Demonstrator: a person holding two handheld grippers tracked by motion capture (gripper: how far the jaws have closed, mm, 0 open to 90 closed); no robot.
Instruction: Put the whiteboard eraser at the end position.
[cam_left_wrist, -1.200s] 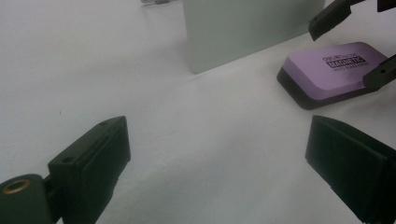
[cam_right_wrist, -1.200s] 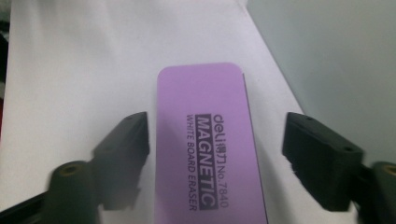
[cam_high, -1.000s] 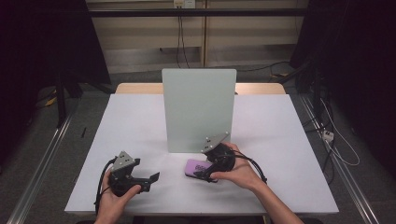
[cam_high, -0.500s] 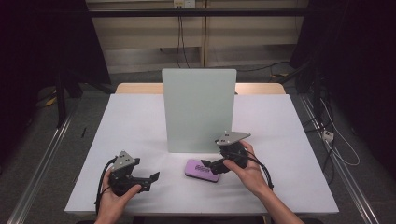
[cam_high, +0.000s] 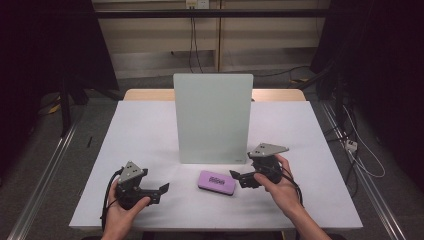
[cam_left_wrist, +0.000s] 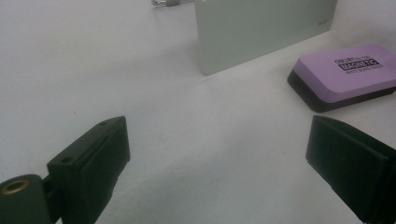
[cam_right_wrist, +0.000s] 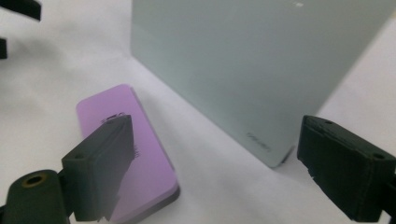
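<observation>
From the high view I see the purple eraser (cam_high: 216, 182) lying flat on the white table (cam_high: 150, 130) in the lower middle of the frame, just in front of the upright pale green board (cam_high: 213, 117). My right gripper (cam_high: 240, 179) sits just to its right, jaws spread wide and holding nothing, their tips close beside the eraser's right end without touching it that I can tell. My left gripper (cam_high: 161, 192) rests in the lower left of the frame, well apart from the eraser, its jaws likewise released and empty.
</observation>
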